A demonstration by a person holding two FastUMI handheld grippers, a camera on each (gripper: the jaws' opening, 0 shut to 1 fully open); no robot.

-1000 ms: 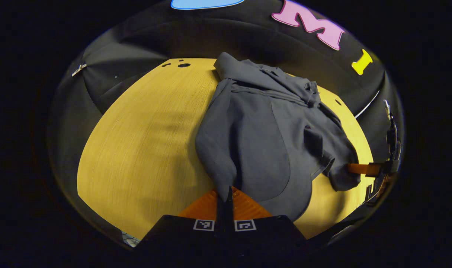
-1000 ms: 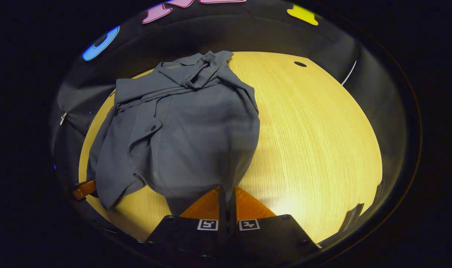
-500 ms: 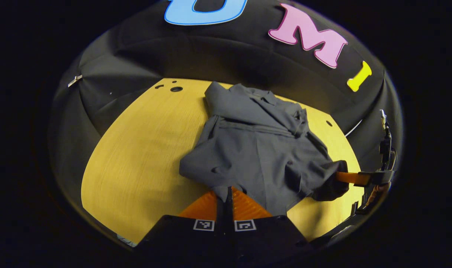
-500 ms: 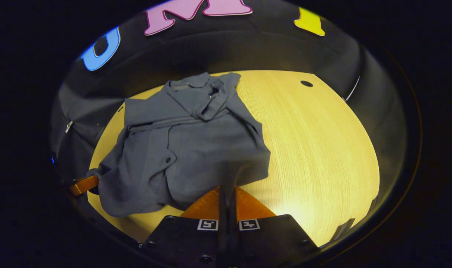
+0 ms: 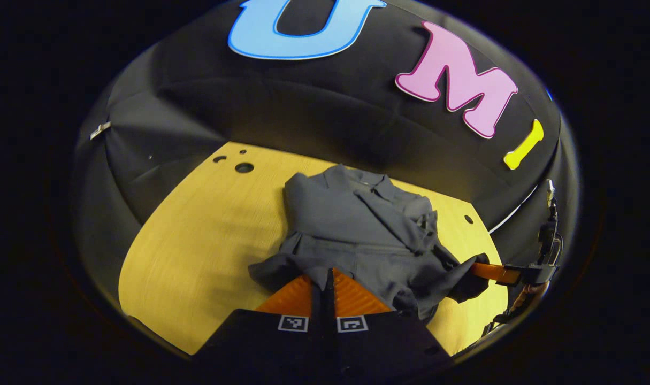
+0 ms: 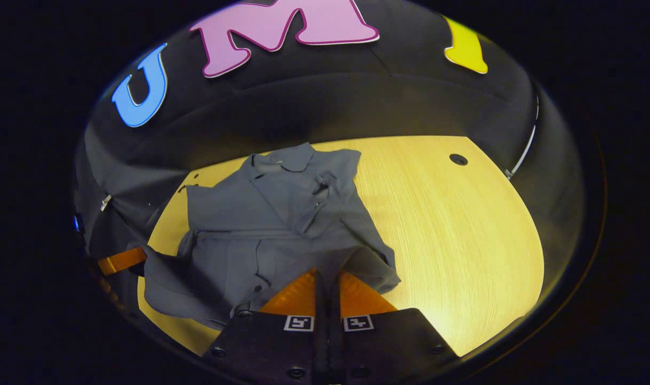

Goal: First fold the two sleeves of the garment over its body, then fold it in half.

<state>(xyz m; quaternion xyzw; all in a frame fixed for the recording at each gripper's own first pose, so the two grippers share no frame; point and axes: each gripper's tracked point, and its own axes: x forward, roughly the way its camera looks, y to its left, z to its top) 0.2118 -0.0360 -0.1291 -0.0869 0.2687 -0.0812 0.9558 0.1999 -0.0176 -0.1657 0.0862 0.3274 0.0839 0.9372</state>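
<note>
A wooden table is seen across the middle and lower part of both views, its pale grain bare on the left of the left gripper view and on the right of the right gripper view. On it lies the grey garment, placed at the centre of the left gripper view and at centre-left of the right gripper view. Its collar is turned toward the top of each frame, and both sleeves are laid across the body, with creased folds near the collar. The lower hem is bunched and drawn toward the bottom of the frame.

The left gripper is shown at the bottom centre of its own view, its fingers pressed together with a fold of the hem pinched between them. It is also seen at the left edge of the right gripper view, touching the cloth's corner. The right gripper is likewise closed at the bottom centre of its view, apparently with the hem's edge caught between the fingers, though the cloth there is dim. It appears again at the right edge of the left gripper view, meeting the garment's other corner.

Small dark holes are seen in the tabletop at the upper left of the left gripper view.
</note>
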